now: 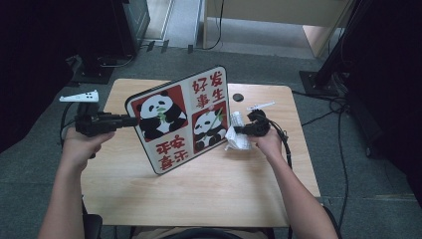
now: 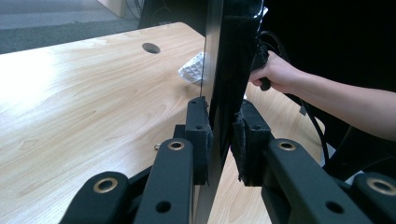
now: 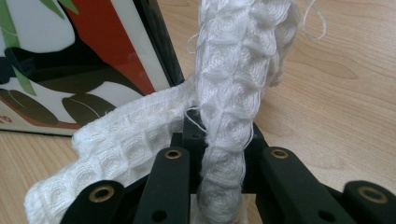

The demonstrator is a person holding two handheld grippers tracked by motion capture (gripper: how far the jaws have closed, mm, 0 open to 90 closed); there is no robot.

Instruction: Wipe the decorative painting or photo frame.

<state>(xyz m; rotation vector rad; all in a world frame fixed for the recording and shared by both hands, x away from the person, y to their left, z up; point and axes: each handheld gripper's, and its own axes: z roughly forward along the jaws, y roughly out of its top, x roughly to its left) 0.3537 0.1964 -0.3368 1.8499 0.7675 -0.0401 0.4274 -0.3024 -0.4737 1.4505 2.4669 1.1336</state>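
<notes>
On panda board (image 1: pixel 181 119): red characters 好发事生.

Count: one board (image 1: pixel 181 119) bearing two pandas. One white cloth (image 1: pixel 238 135). Two grippers, left (image 1: pixel 130 121) and right (image 1: pixel 238 130), each with two jaws. One table (image 1: pixel 209 194), with one round hole (image 1: pixel 238 97). Two hands, two forearms.

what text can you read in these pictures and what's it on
"好发" over "事生": red characters on the white top right square of the panda board, which the left gripper holds by its edge.
"平安" over "喜乐": red characters on the white bottom left square.
The white cloth in the right gripper bears no text.
</notes>
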